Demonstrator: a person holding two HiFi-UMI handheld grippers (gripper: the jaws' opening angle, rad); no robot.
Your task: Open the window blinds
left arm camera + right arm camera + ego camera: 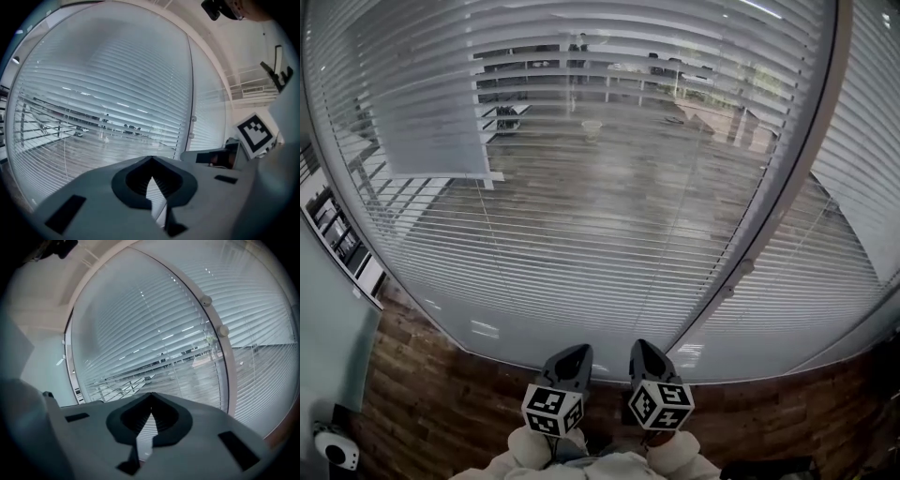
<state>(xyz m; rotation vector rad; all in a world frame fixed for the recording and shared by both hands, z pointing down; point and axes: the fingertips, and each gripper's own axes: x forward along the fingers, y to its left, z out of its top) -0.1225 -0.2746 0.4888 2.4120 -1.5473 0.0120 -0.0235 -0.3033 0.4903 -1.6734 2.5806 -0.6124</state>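
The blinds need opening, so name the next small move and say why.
Probably raise the right claw toward the two small knobs on the frame post and open it: both claws are shut and empty, the left claw too, short of the blinds.

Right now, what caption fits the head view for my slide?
Left gripper and right gripper, both shut, face lowered window blinds.

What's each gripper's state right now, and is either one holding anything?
Left gripper: closed, tips together, nothing held.
Right gripper: closed, tips together, nothing held.
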